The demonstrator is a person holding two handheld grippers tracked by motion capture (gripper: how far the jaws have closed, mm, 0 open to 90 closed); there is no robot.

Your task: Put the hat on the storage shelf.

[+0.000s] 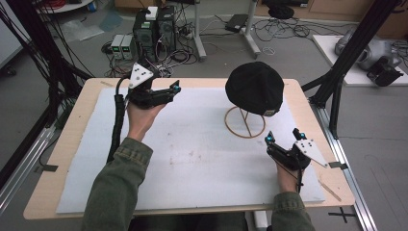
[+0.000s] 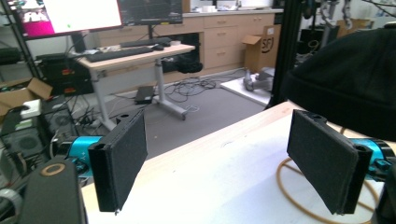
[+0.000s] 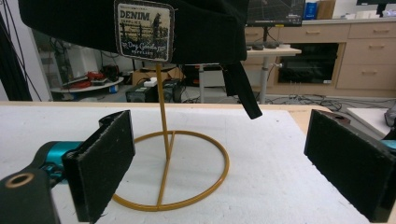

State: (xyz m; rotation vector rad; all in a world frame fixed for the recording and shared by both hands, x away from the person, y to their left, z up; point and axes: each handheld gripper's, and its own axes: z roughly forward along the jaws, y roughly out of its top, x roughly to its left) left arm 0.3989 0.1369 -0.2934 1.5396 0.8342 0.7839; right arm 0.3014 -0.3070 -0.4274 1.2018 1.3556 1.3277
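Both grippers are empty right now. The left gripper (image 1: 176, 89) hangs over the far left of the white mat (image 1: 192, 159) with its jaws spread wide and nothing between them, aimed sideways toward the hat, so I'd guess it's lining up for a reach. The right gripper (image 1: 284, 135) sits near the front right, jaws also wide apart, pointed straight at the stand's base.

The black cap (image 1: 255, 87) sits on top of a gold wire stand (image 1: 245, 123) at the far right of the mat, held up off the surface so it keeps its shape and is easy to grab from below.

Count: two grippers, one cap, one stand, one mat, one wooden table (image 1: 77, 110).
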